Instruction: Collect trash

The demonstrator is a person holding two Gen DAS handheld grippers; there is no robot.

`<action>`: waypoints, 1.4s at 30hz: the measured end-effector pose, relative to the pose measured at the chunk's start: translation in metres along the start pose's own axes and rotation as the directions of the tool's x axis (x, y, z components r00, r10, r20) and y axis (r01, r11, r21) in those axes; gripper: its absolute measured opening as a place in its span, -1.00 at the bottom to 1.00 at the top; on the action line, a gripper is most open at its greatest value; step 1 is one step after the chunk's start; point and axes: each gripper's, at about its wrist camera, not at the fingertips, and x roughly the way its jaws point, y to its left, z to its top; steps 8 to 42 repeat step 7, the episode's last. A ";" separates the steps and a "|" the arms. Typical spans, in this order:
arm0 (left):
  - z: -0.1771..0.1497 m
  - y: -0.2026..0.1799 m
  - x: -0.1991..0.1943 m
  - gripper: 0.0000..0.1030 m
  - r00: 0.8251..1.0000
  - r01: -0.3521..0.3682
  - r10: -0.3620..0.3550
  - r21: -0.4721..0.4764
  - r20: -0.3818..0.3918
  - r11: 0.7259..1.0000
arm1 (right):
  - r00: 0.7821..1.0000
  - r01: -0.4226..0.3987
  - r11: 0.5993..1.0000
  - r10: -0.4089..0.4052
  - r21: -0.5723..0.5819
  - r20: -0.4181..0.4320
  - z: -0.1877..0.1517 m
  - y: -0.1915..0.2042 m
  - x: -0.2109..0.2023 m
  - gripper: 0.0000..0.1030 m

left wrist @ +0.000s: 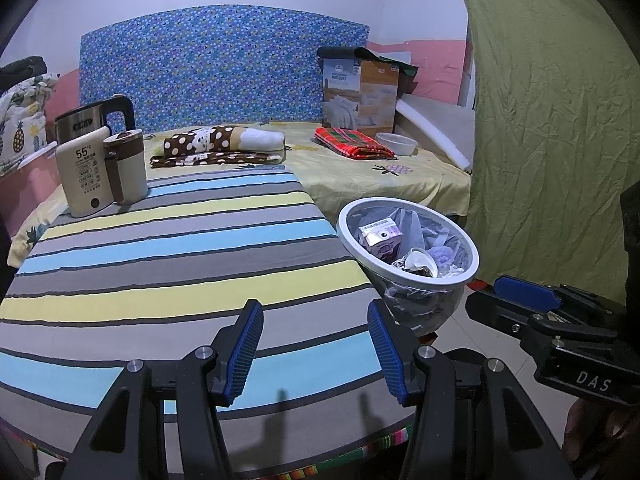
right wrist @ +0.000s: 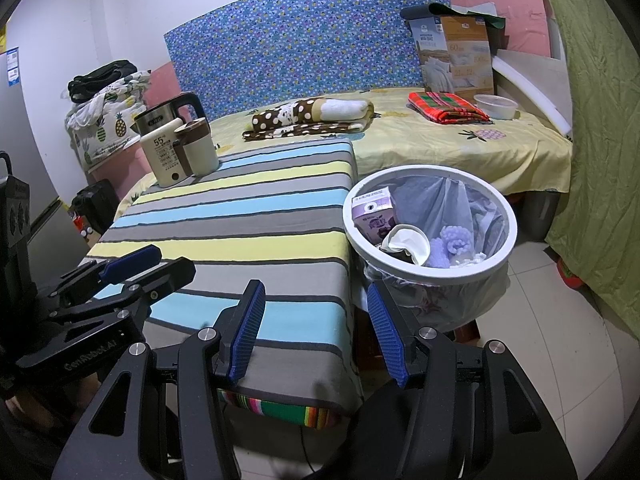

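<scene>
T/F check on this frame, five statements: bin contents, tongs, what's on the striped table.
1. A purple milk carton lies inside the white trash bin. True.
2. The left tongs grip a cup. False: open, nothing between them.
3. The right tongs are open and empty. True.
4. The trash bin stands on the striped table. False: it stands beside the table.
5. The kettle lies tipped over on the floor. False: it stands upright at the table's far corner.
</scene>
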 end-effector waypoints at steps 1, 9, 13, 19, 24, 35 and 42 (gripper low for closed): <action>0.000 0.000 0.000 0.05 1.000 -0.008 0.008 -0.002 0.001 1.000 | 1.000 0.000 1.000 0.000 0.000 0.000 0.000 -0.001 0.001 0.07; 0.000 0.003 0.001 0.05 1.000 -0.002 0.002 -0.012 0.003 1.000 | 1.000 0.001 1.000 -0.001 0.002 0.001 -0.001 0.001 0.000 0.07; 0.000 0.003 0.001 0.05 1.000 -0.002 0.002 -0.012 0.003 1.000 | 1.000 0.001 1.000 -0.001 0.002 0.001 -0.001 0.001 0.000 0.07; 0.000 0.003 0.001 0.05 1.000 -0.002 0.002 -0.012 0.003 1.000 | 1.000 0.001 1.000 -0.001 0.002 0.001 -0.001 0.001 0.000 0.07; 0.000 0.003 0.001 0.05 1.000 -0.002 0.002 -0.012 0.003 1.000 | 1.000 0.001 1.000 -0.001 0.002 0.001 -0.001 0.001 0.000 0.07; 0.000 0.003 0.001 0.05 1.000 -0.002 0.002 -0.012 0.003 1.000 | 1.000 0.001 1.000 -0.001 0.002 0.001 -0.001 0.001 0.000 0.07; 0.000 0.003 0.001 0.05 1.000 -0.002 0.002 -0.012 0.003 1.000 | 1.000 0.001 1.000 -0.001 0.002 0.001 -0.001 0.001 0.000 0.07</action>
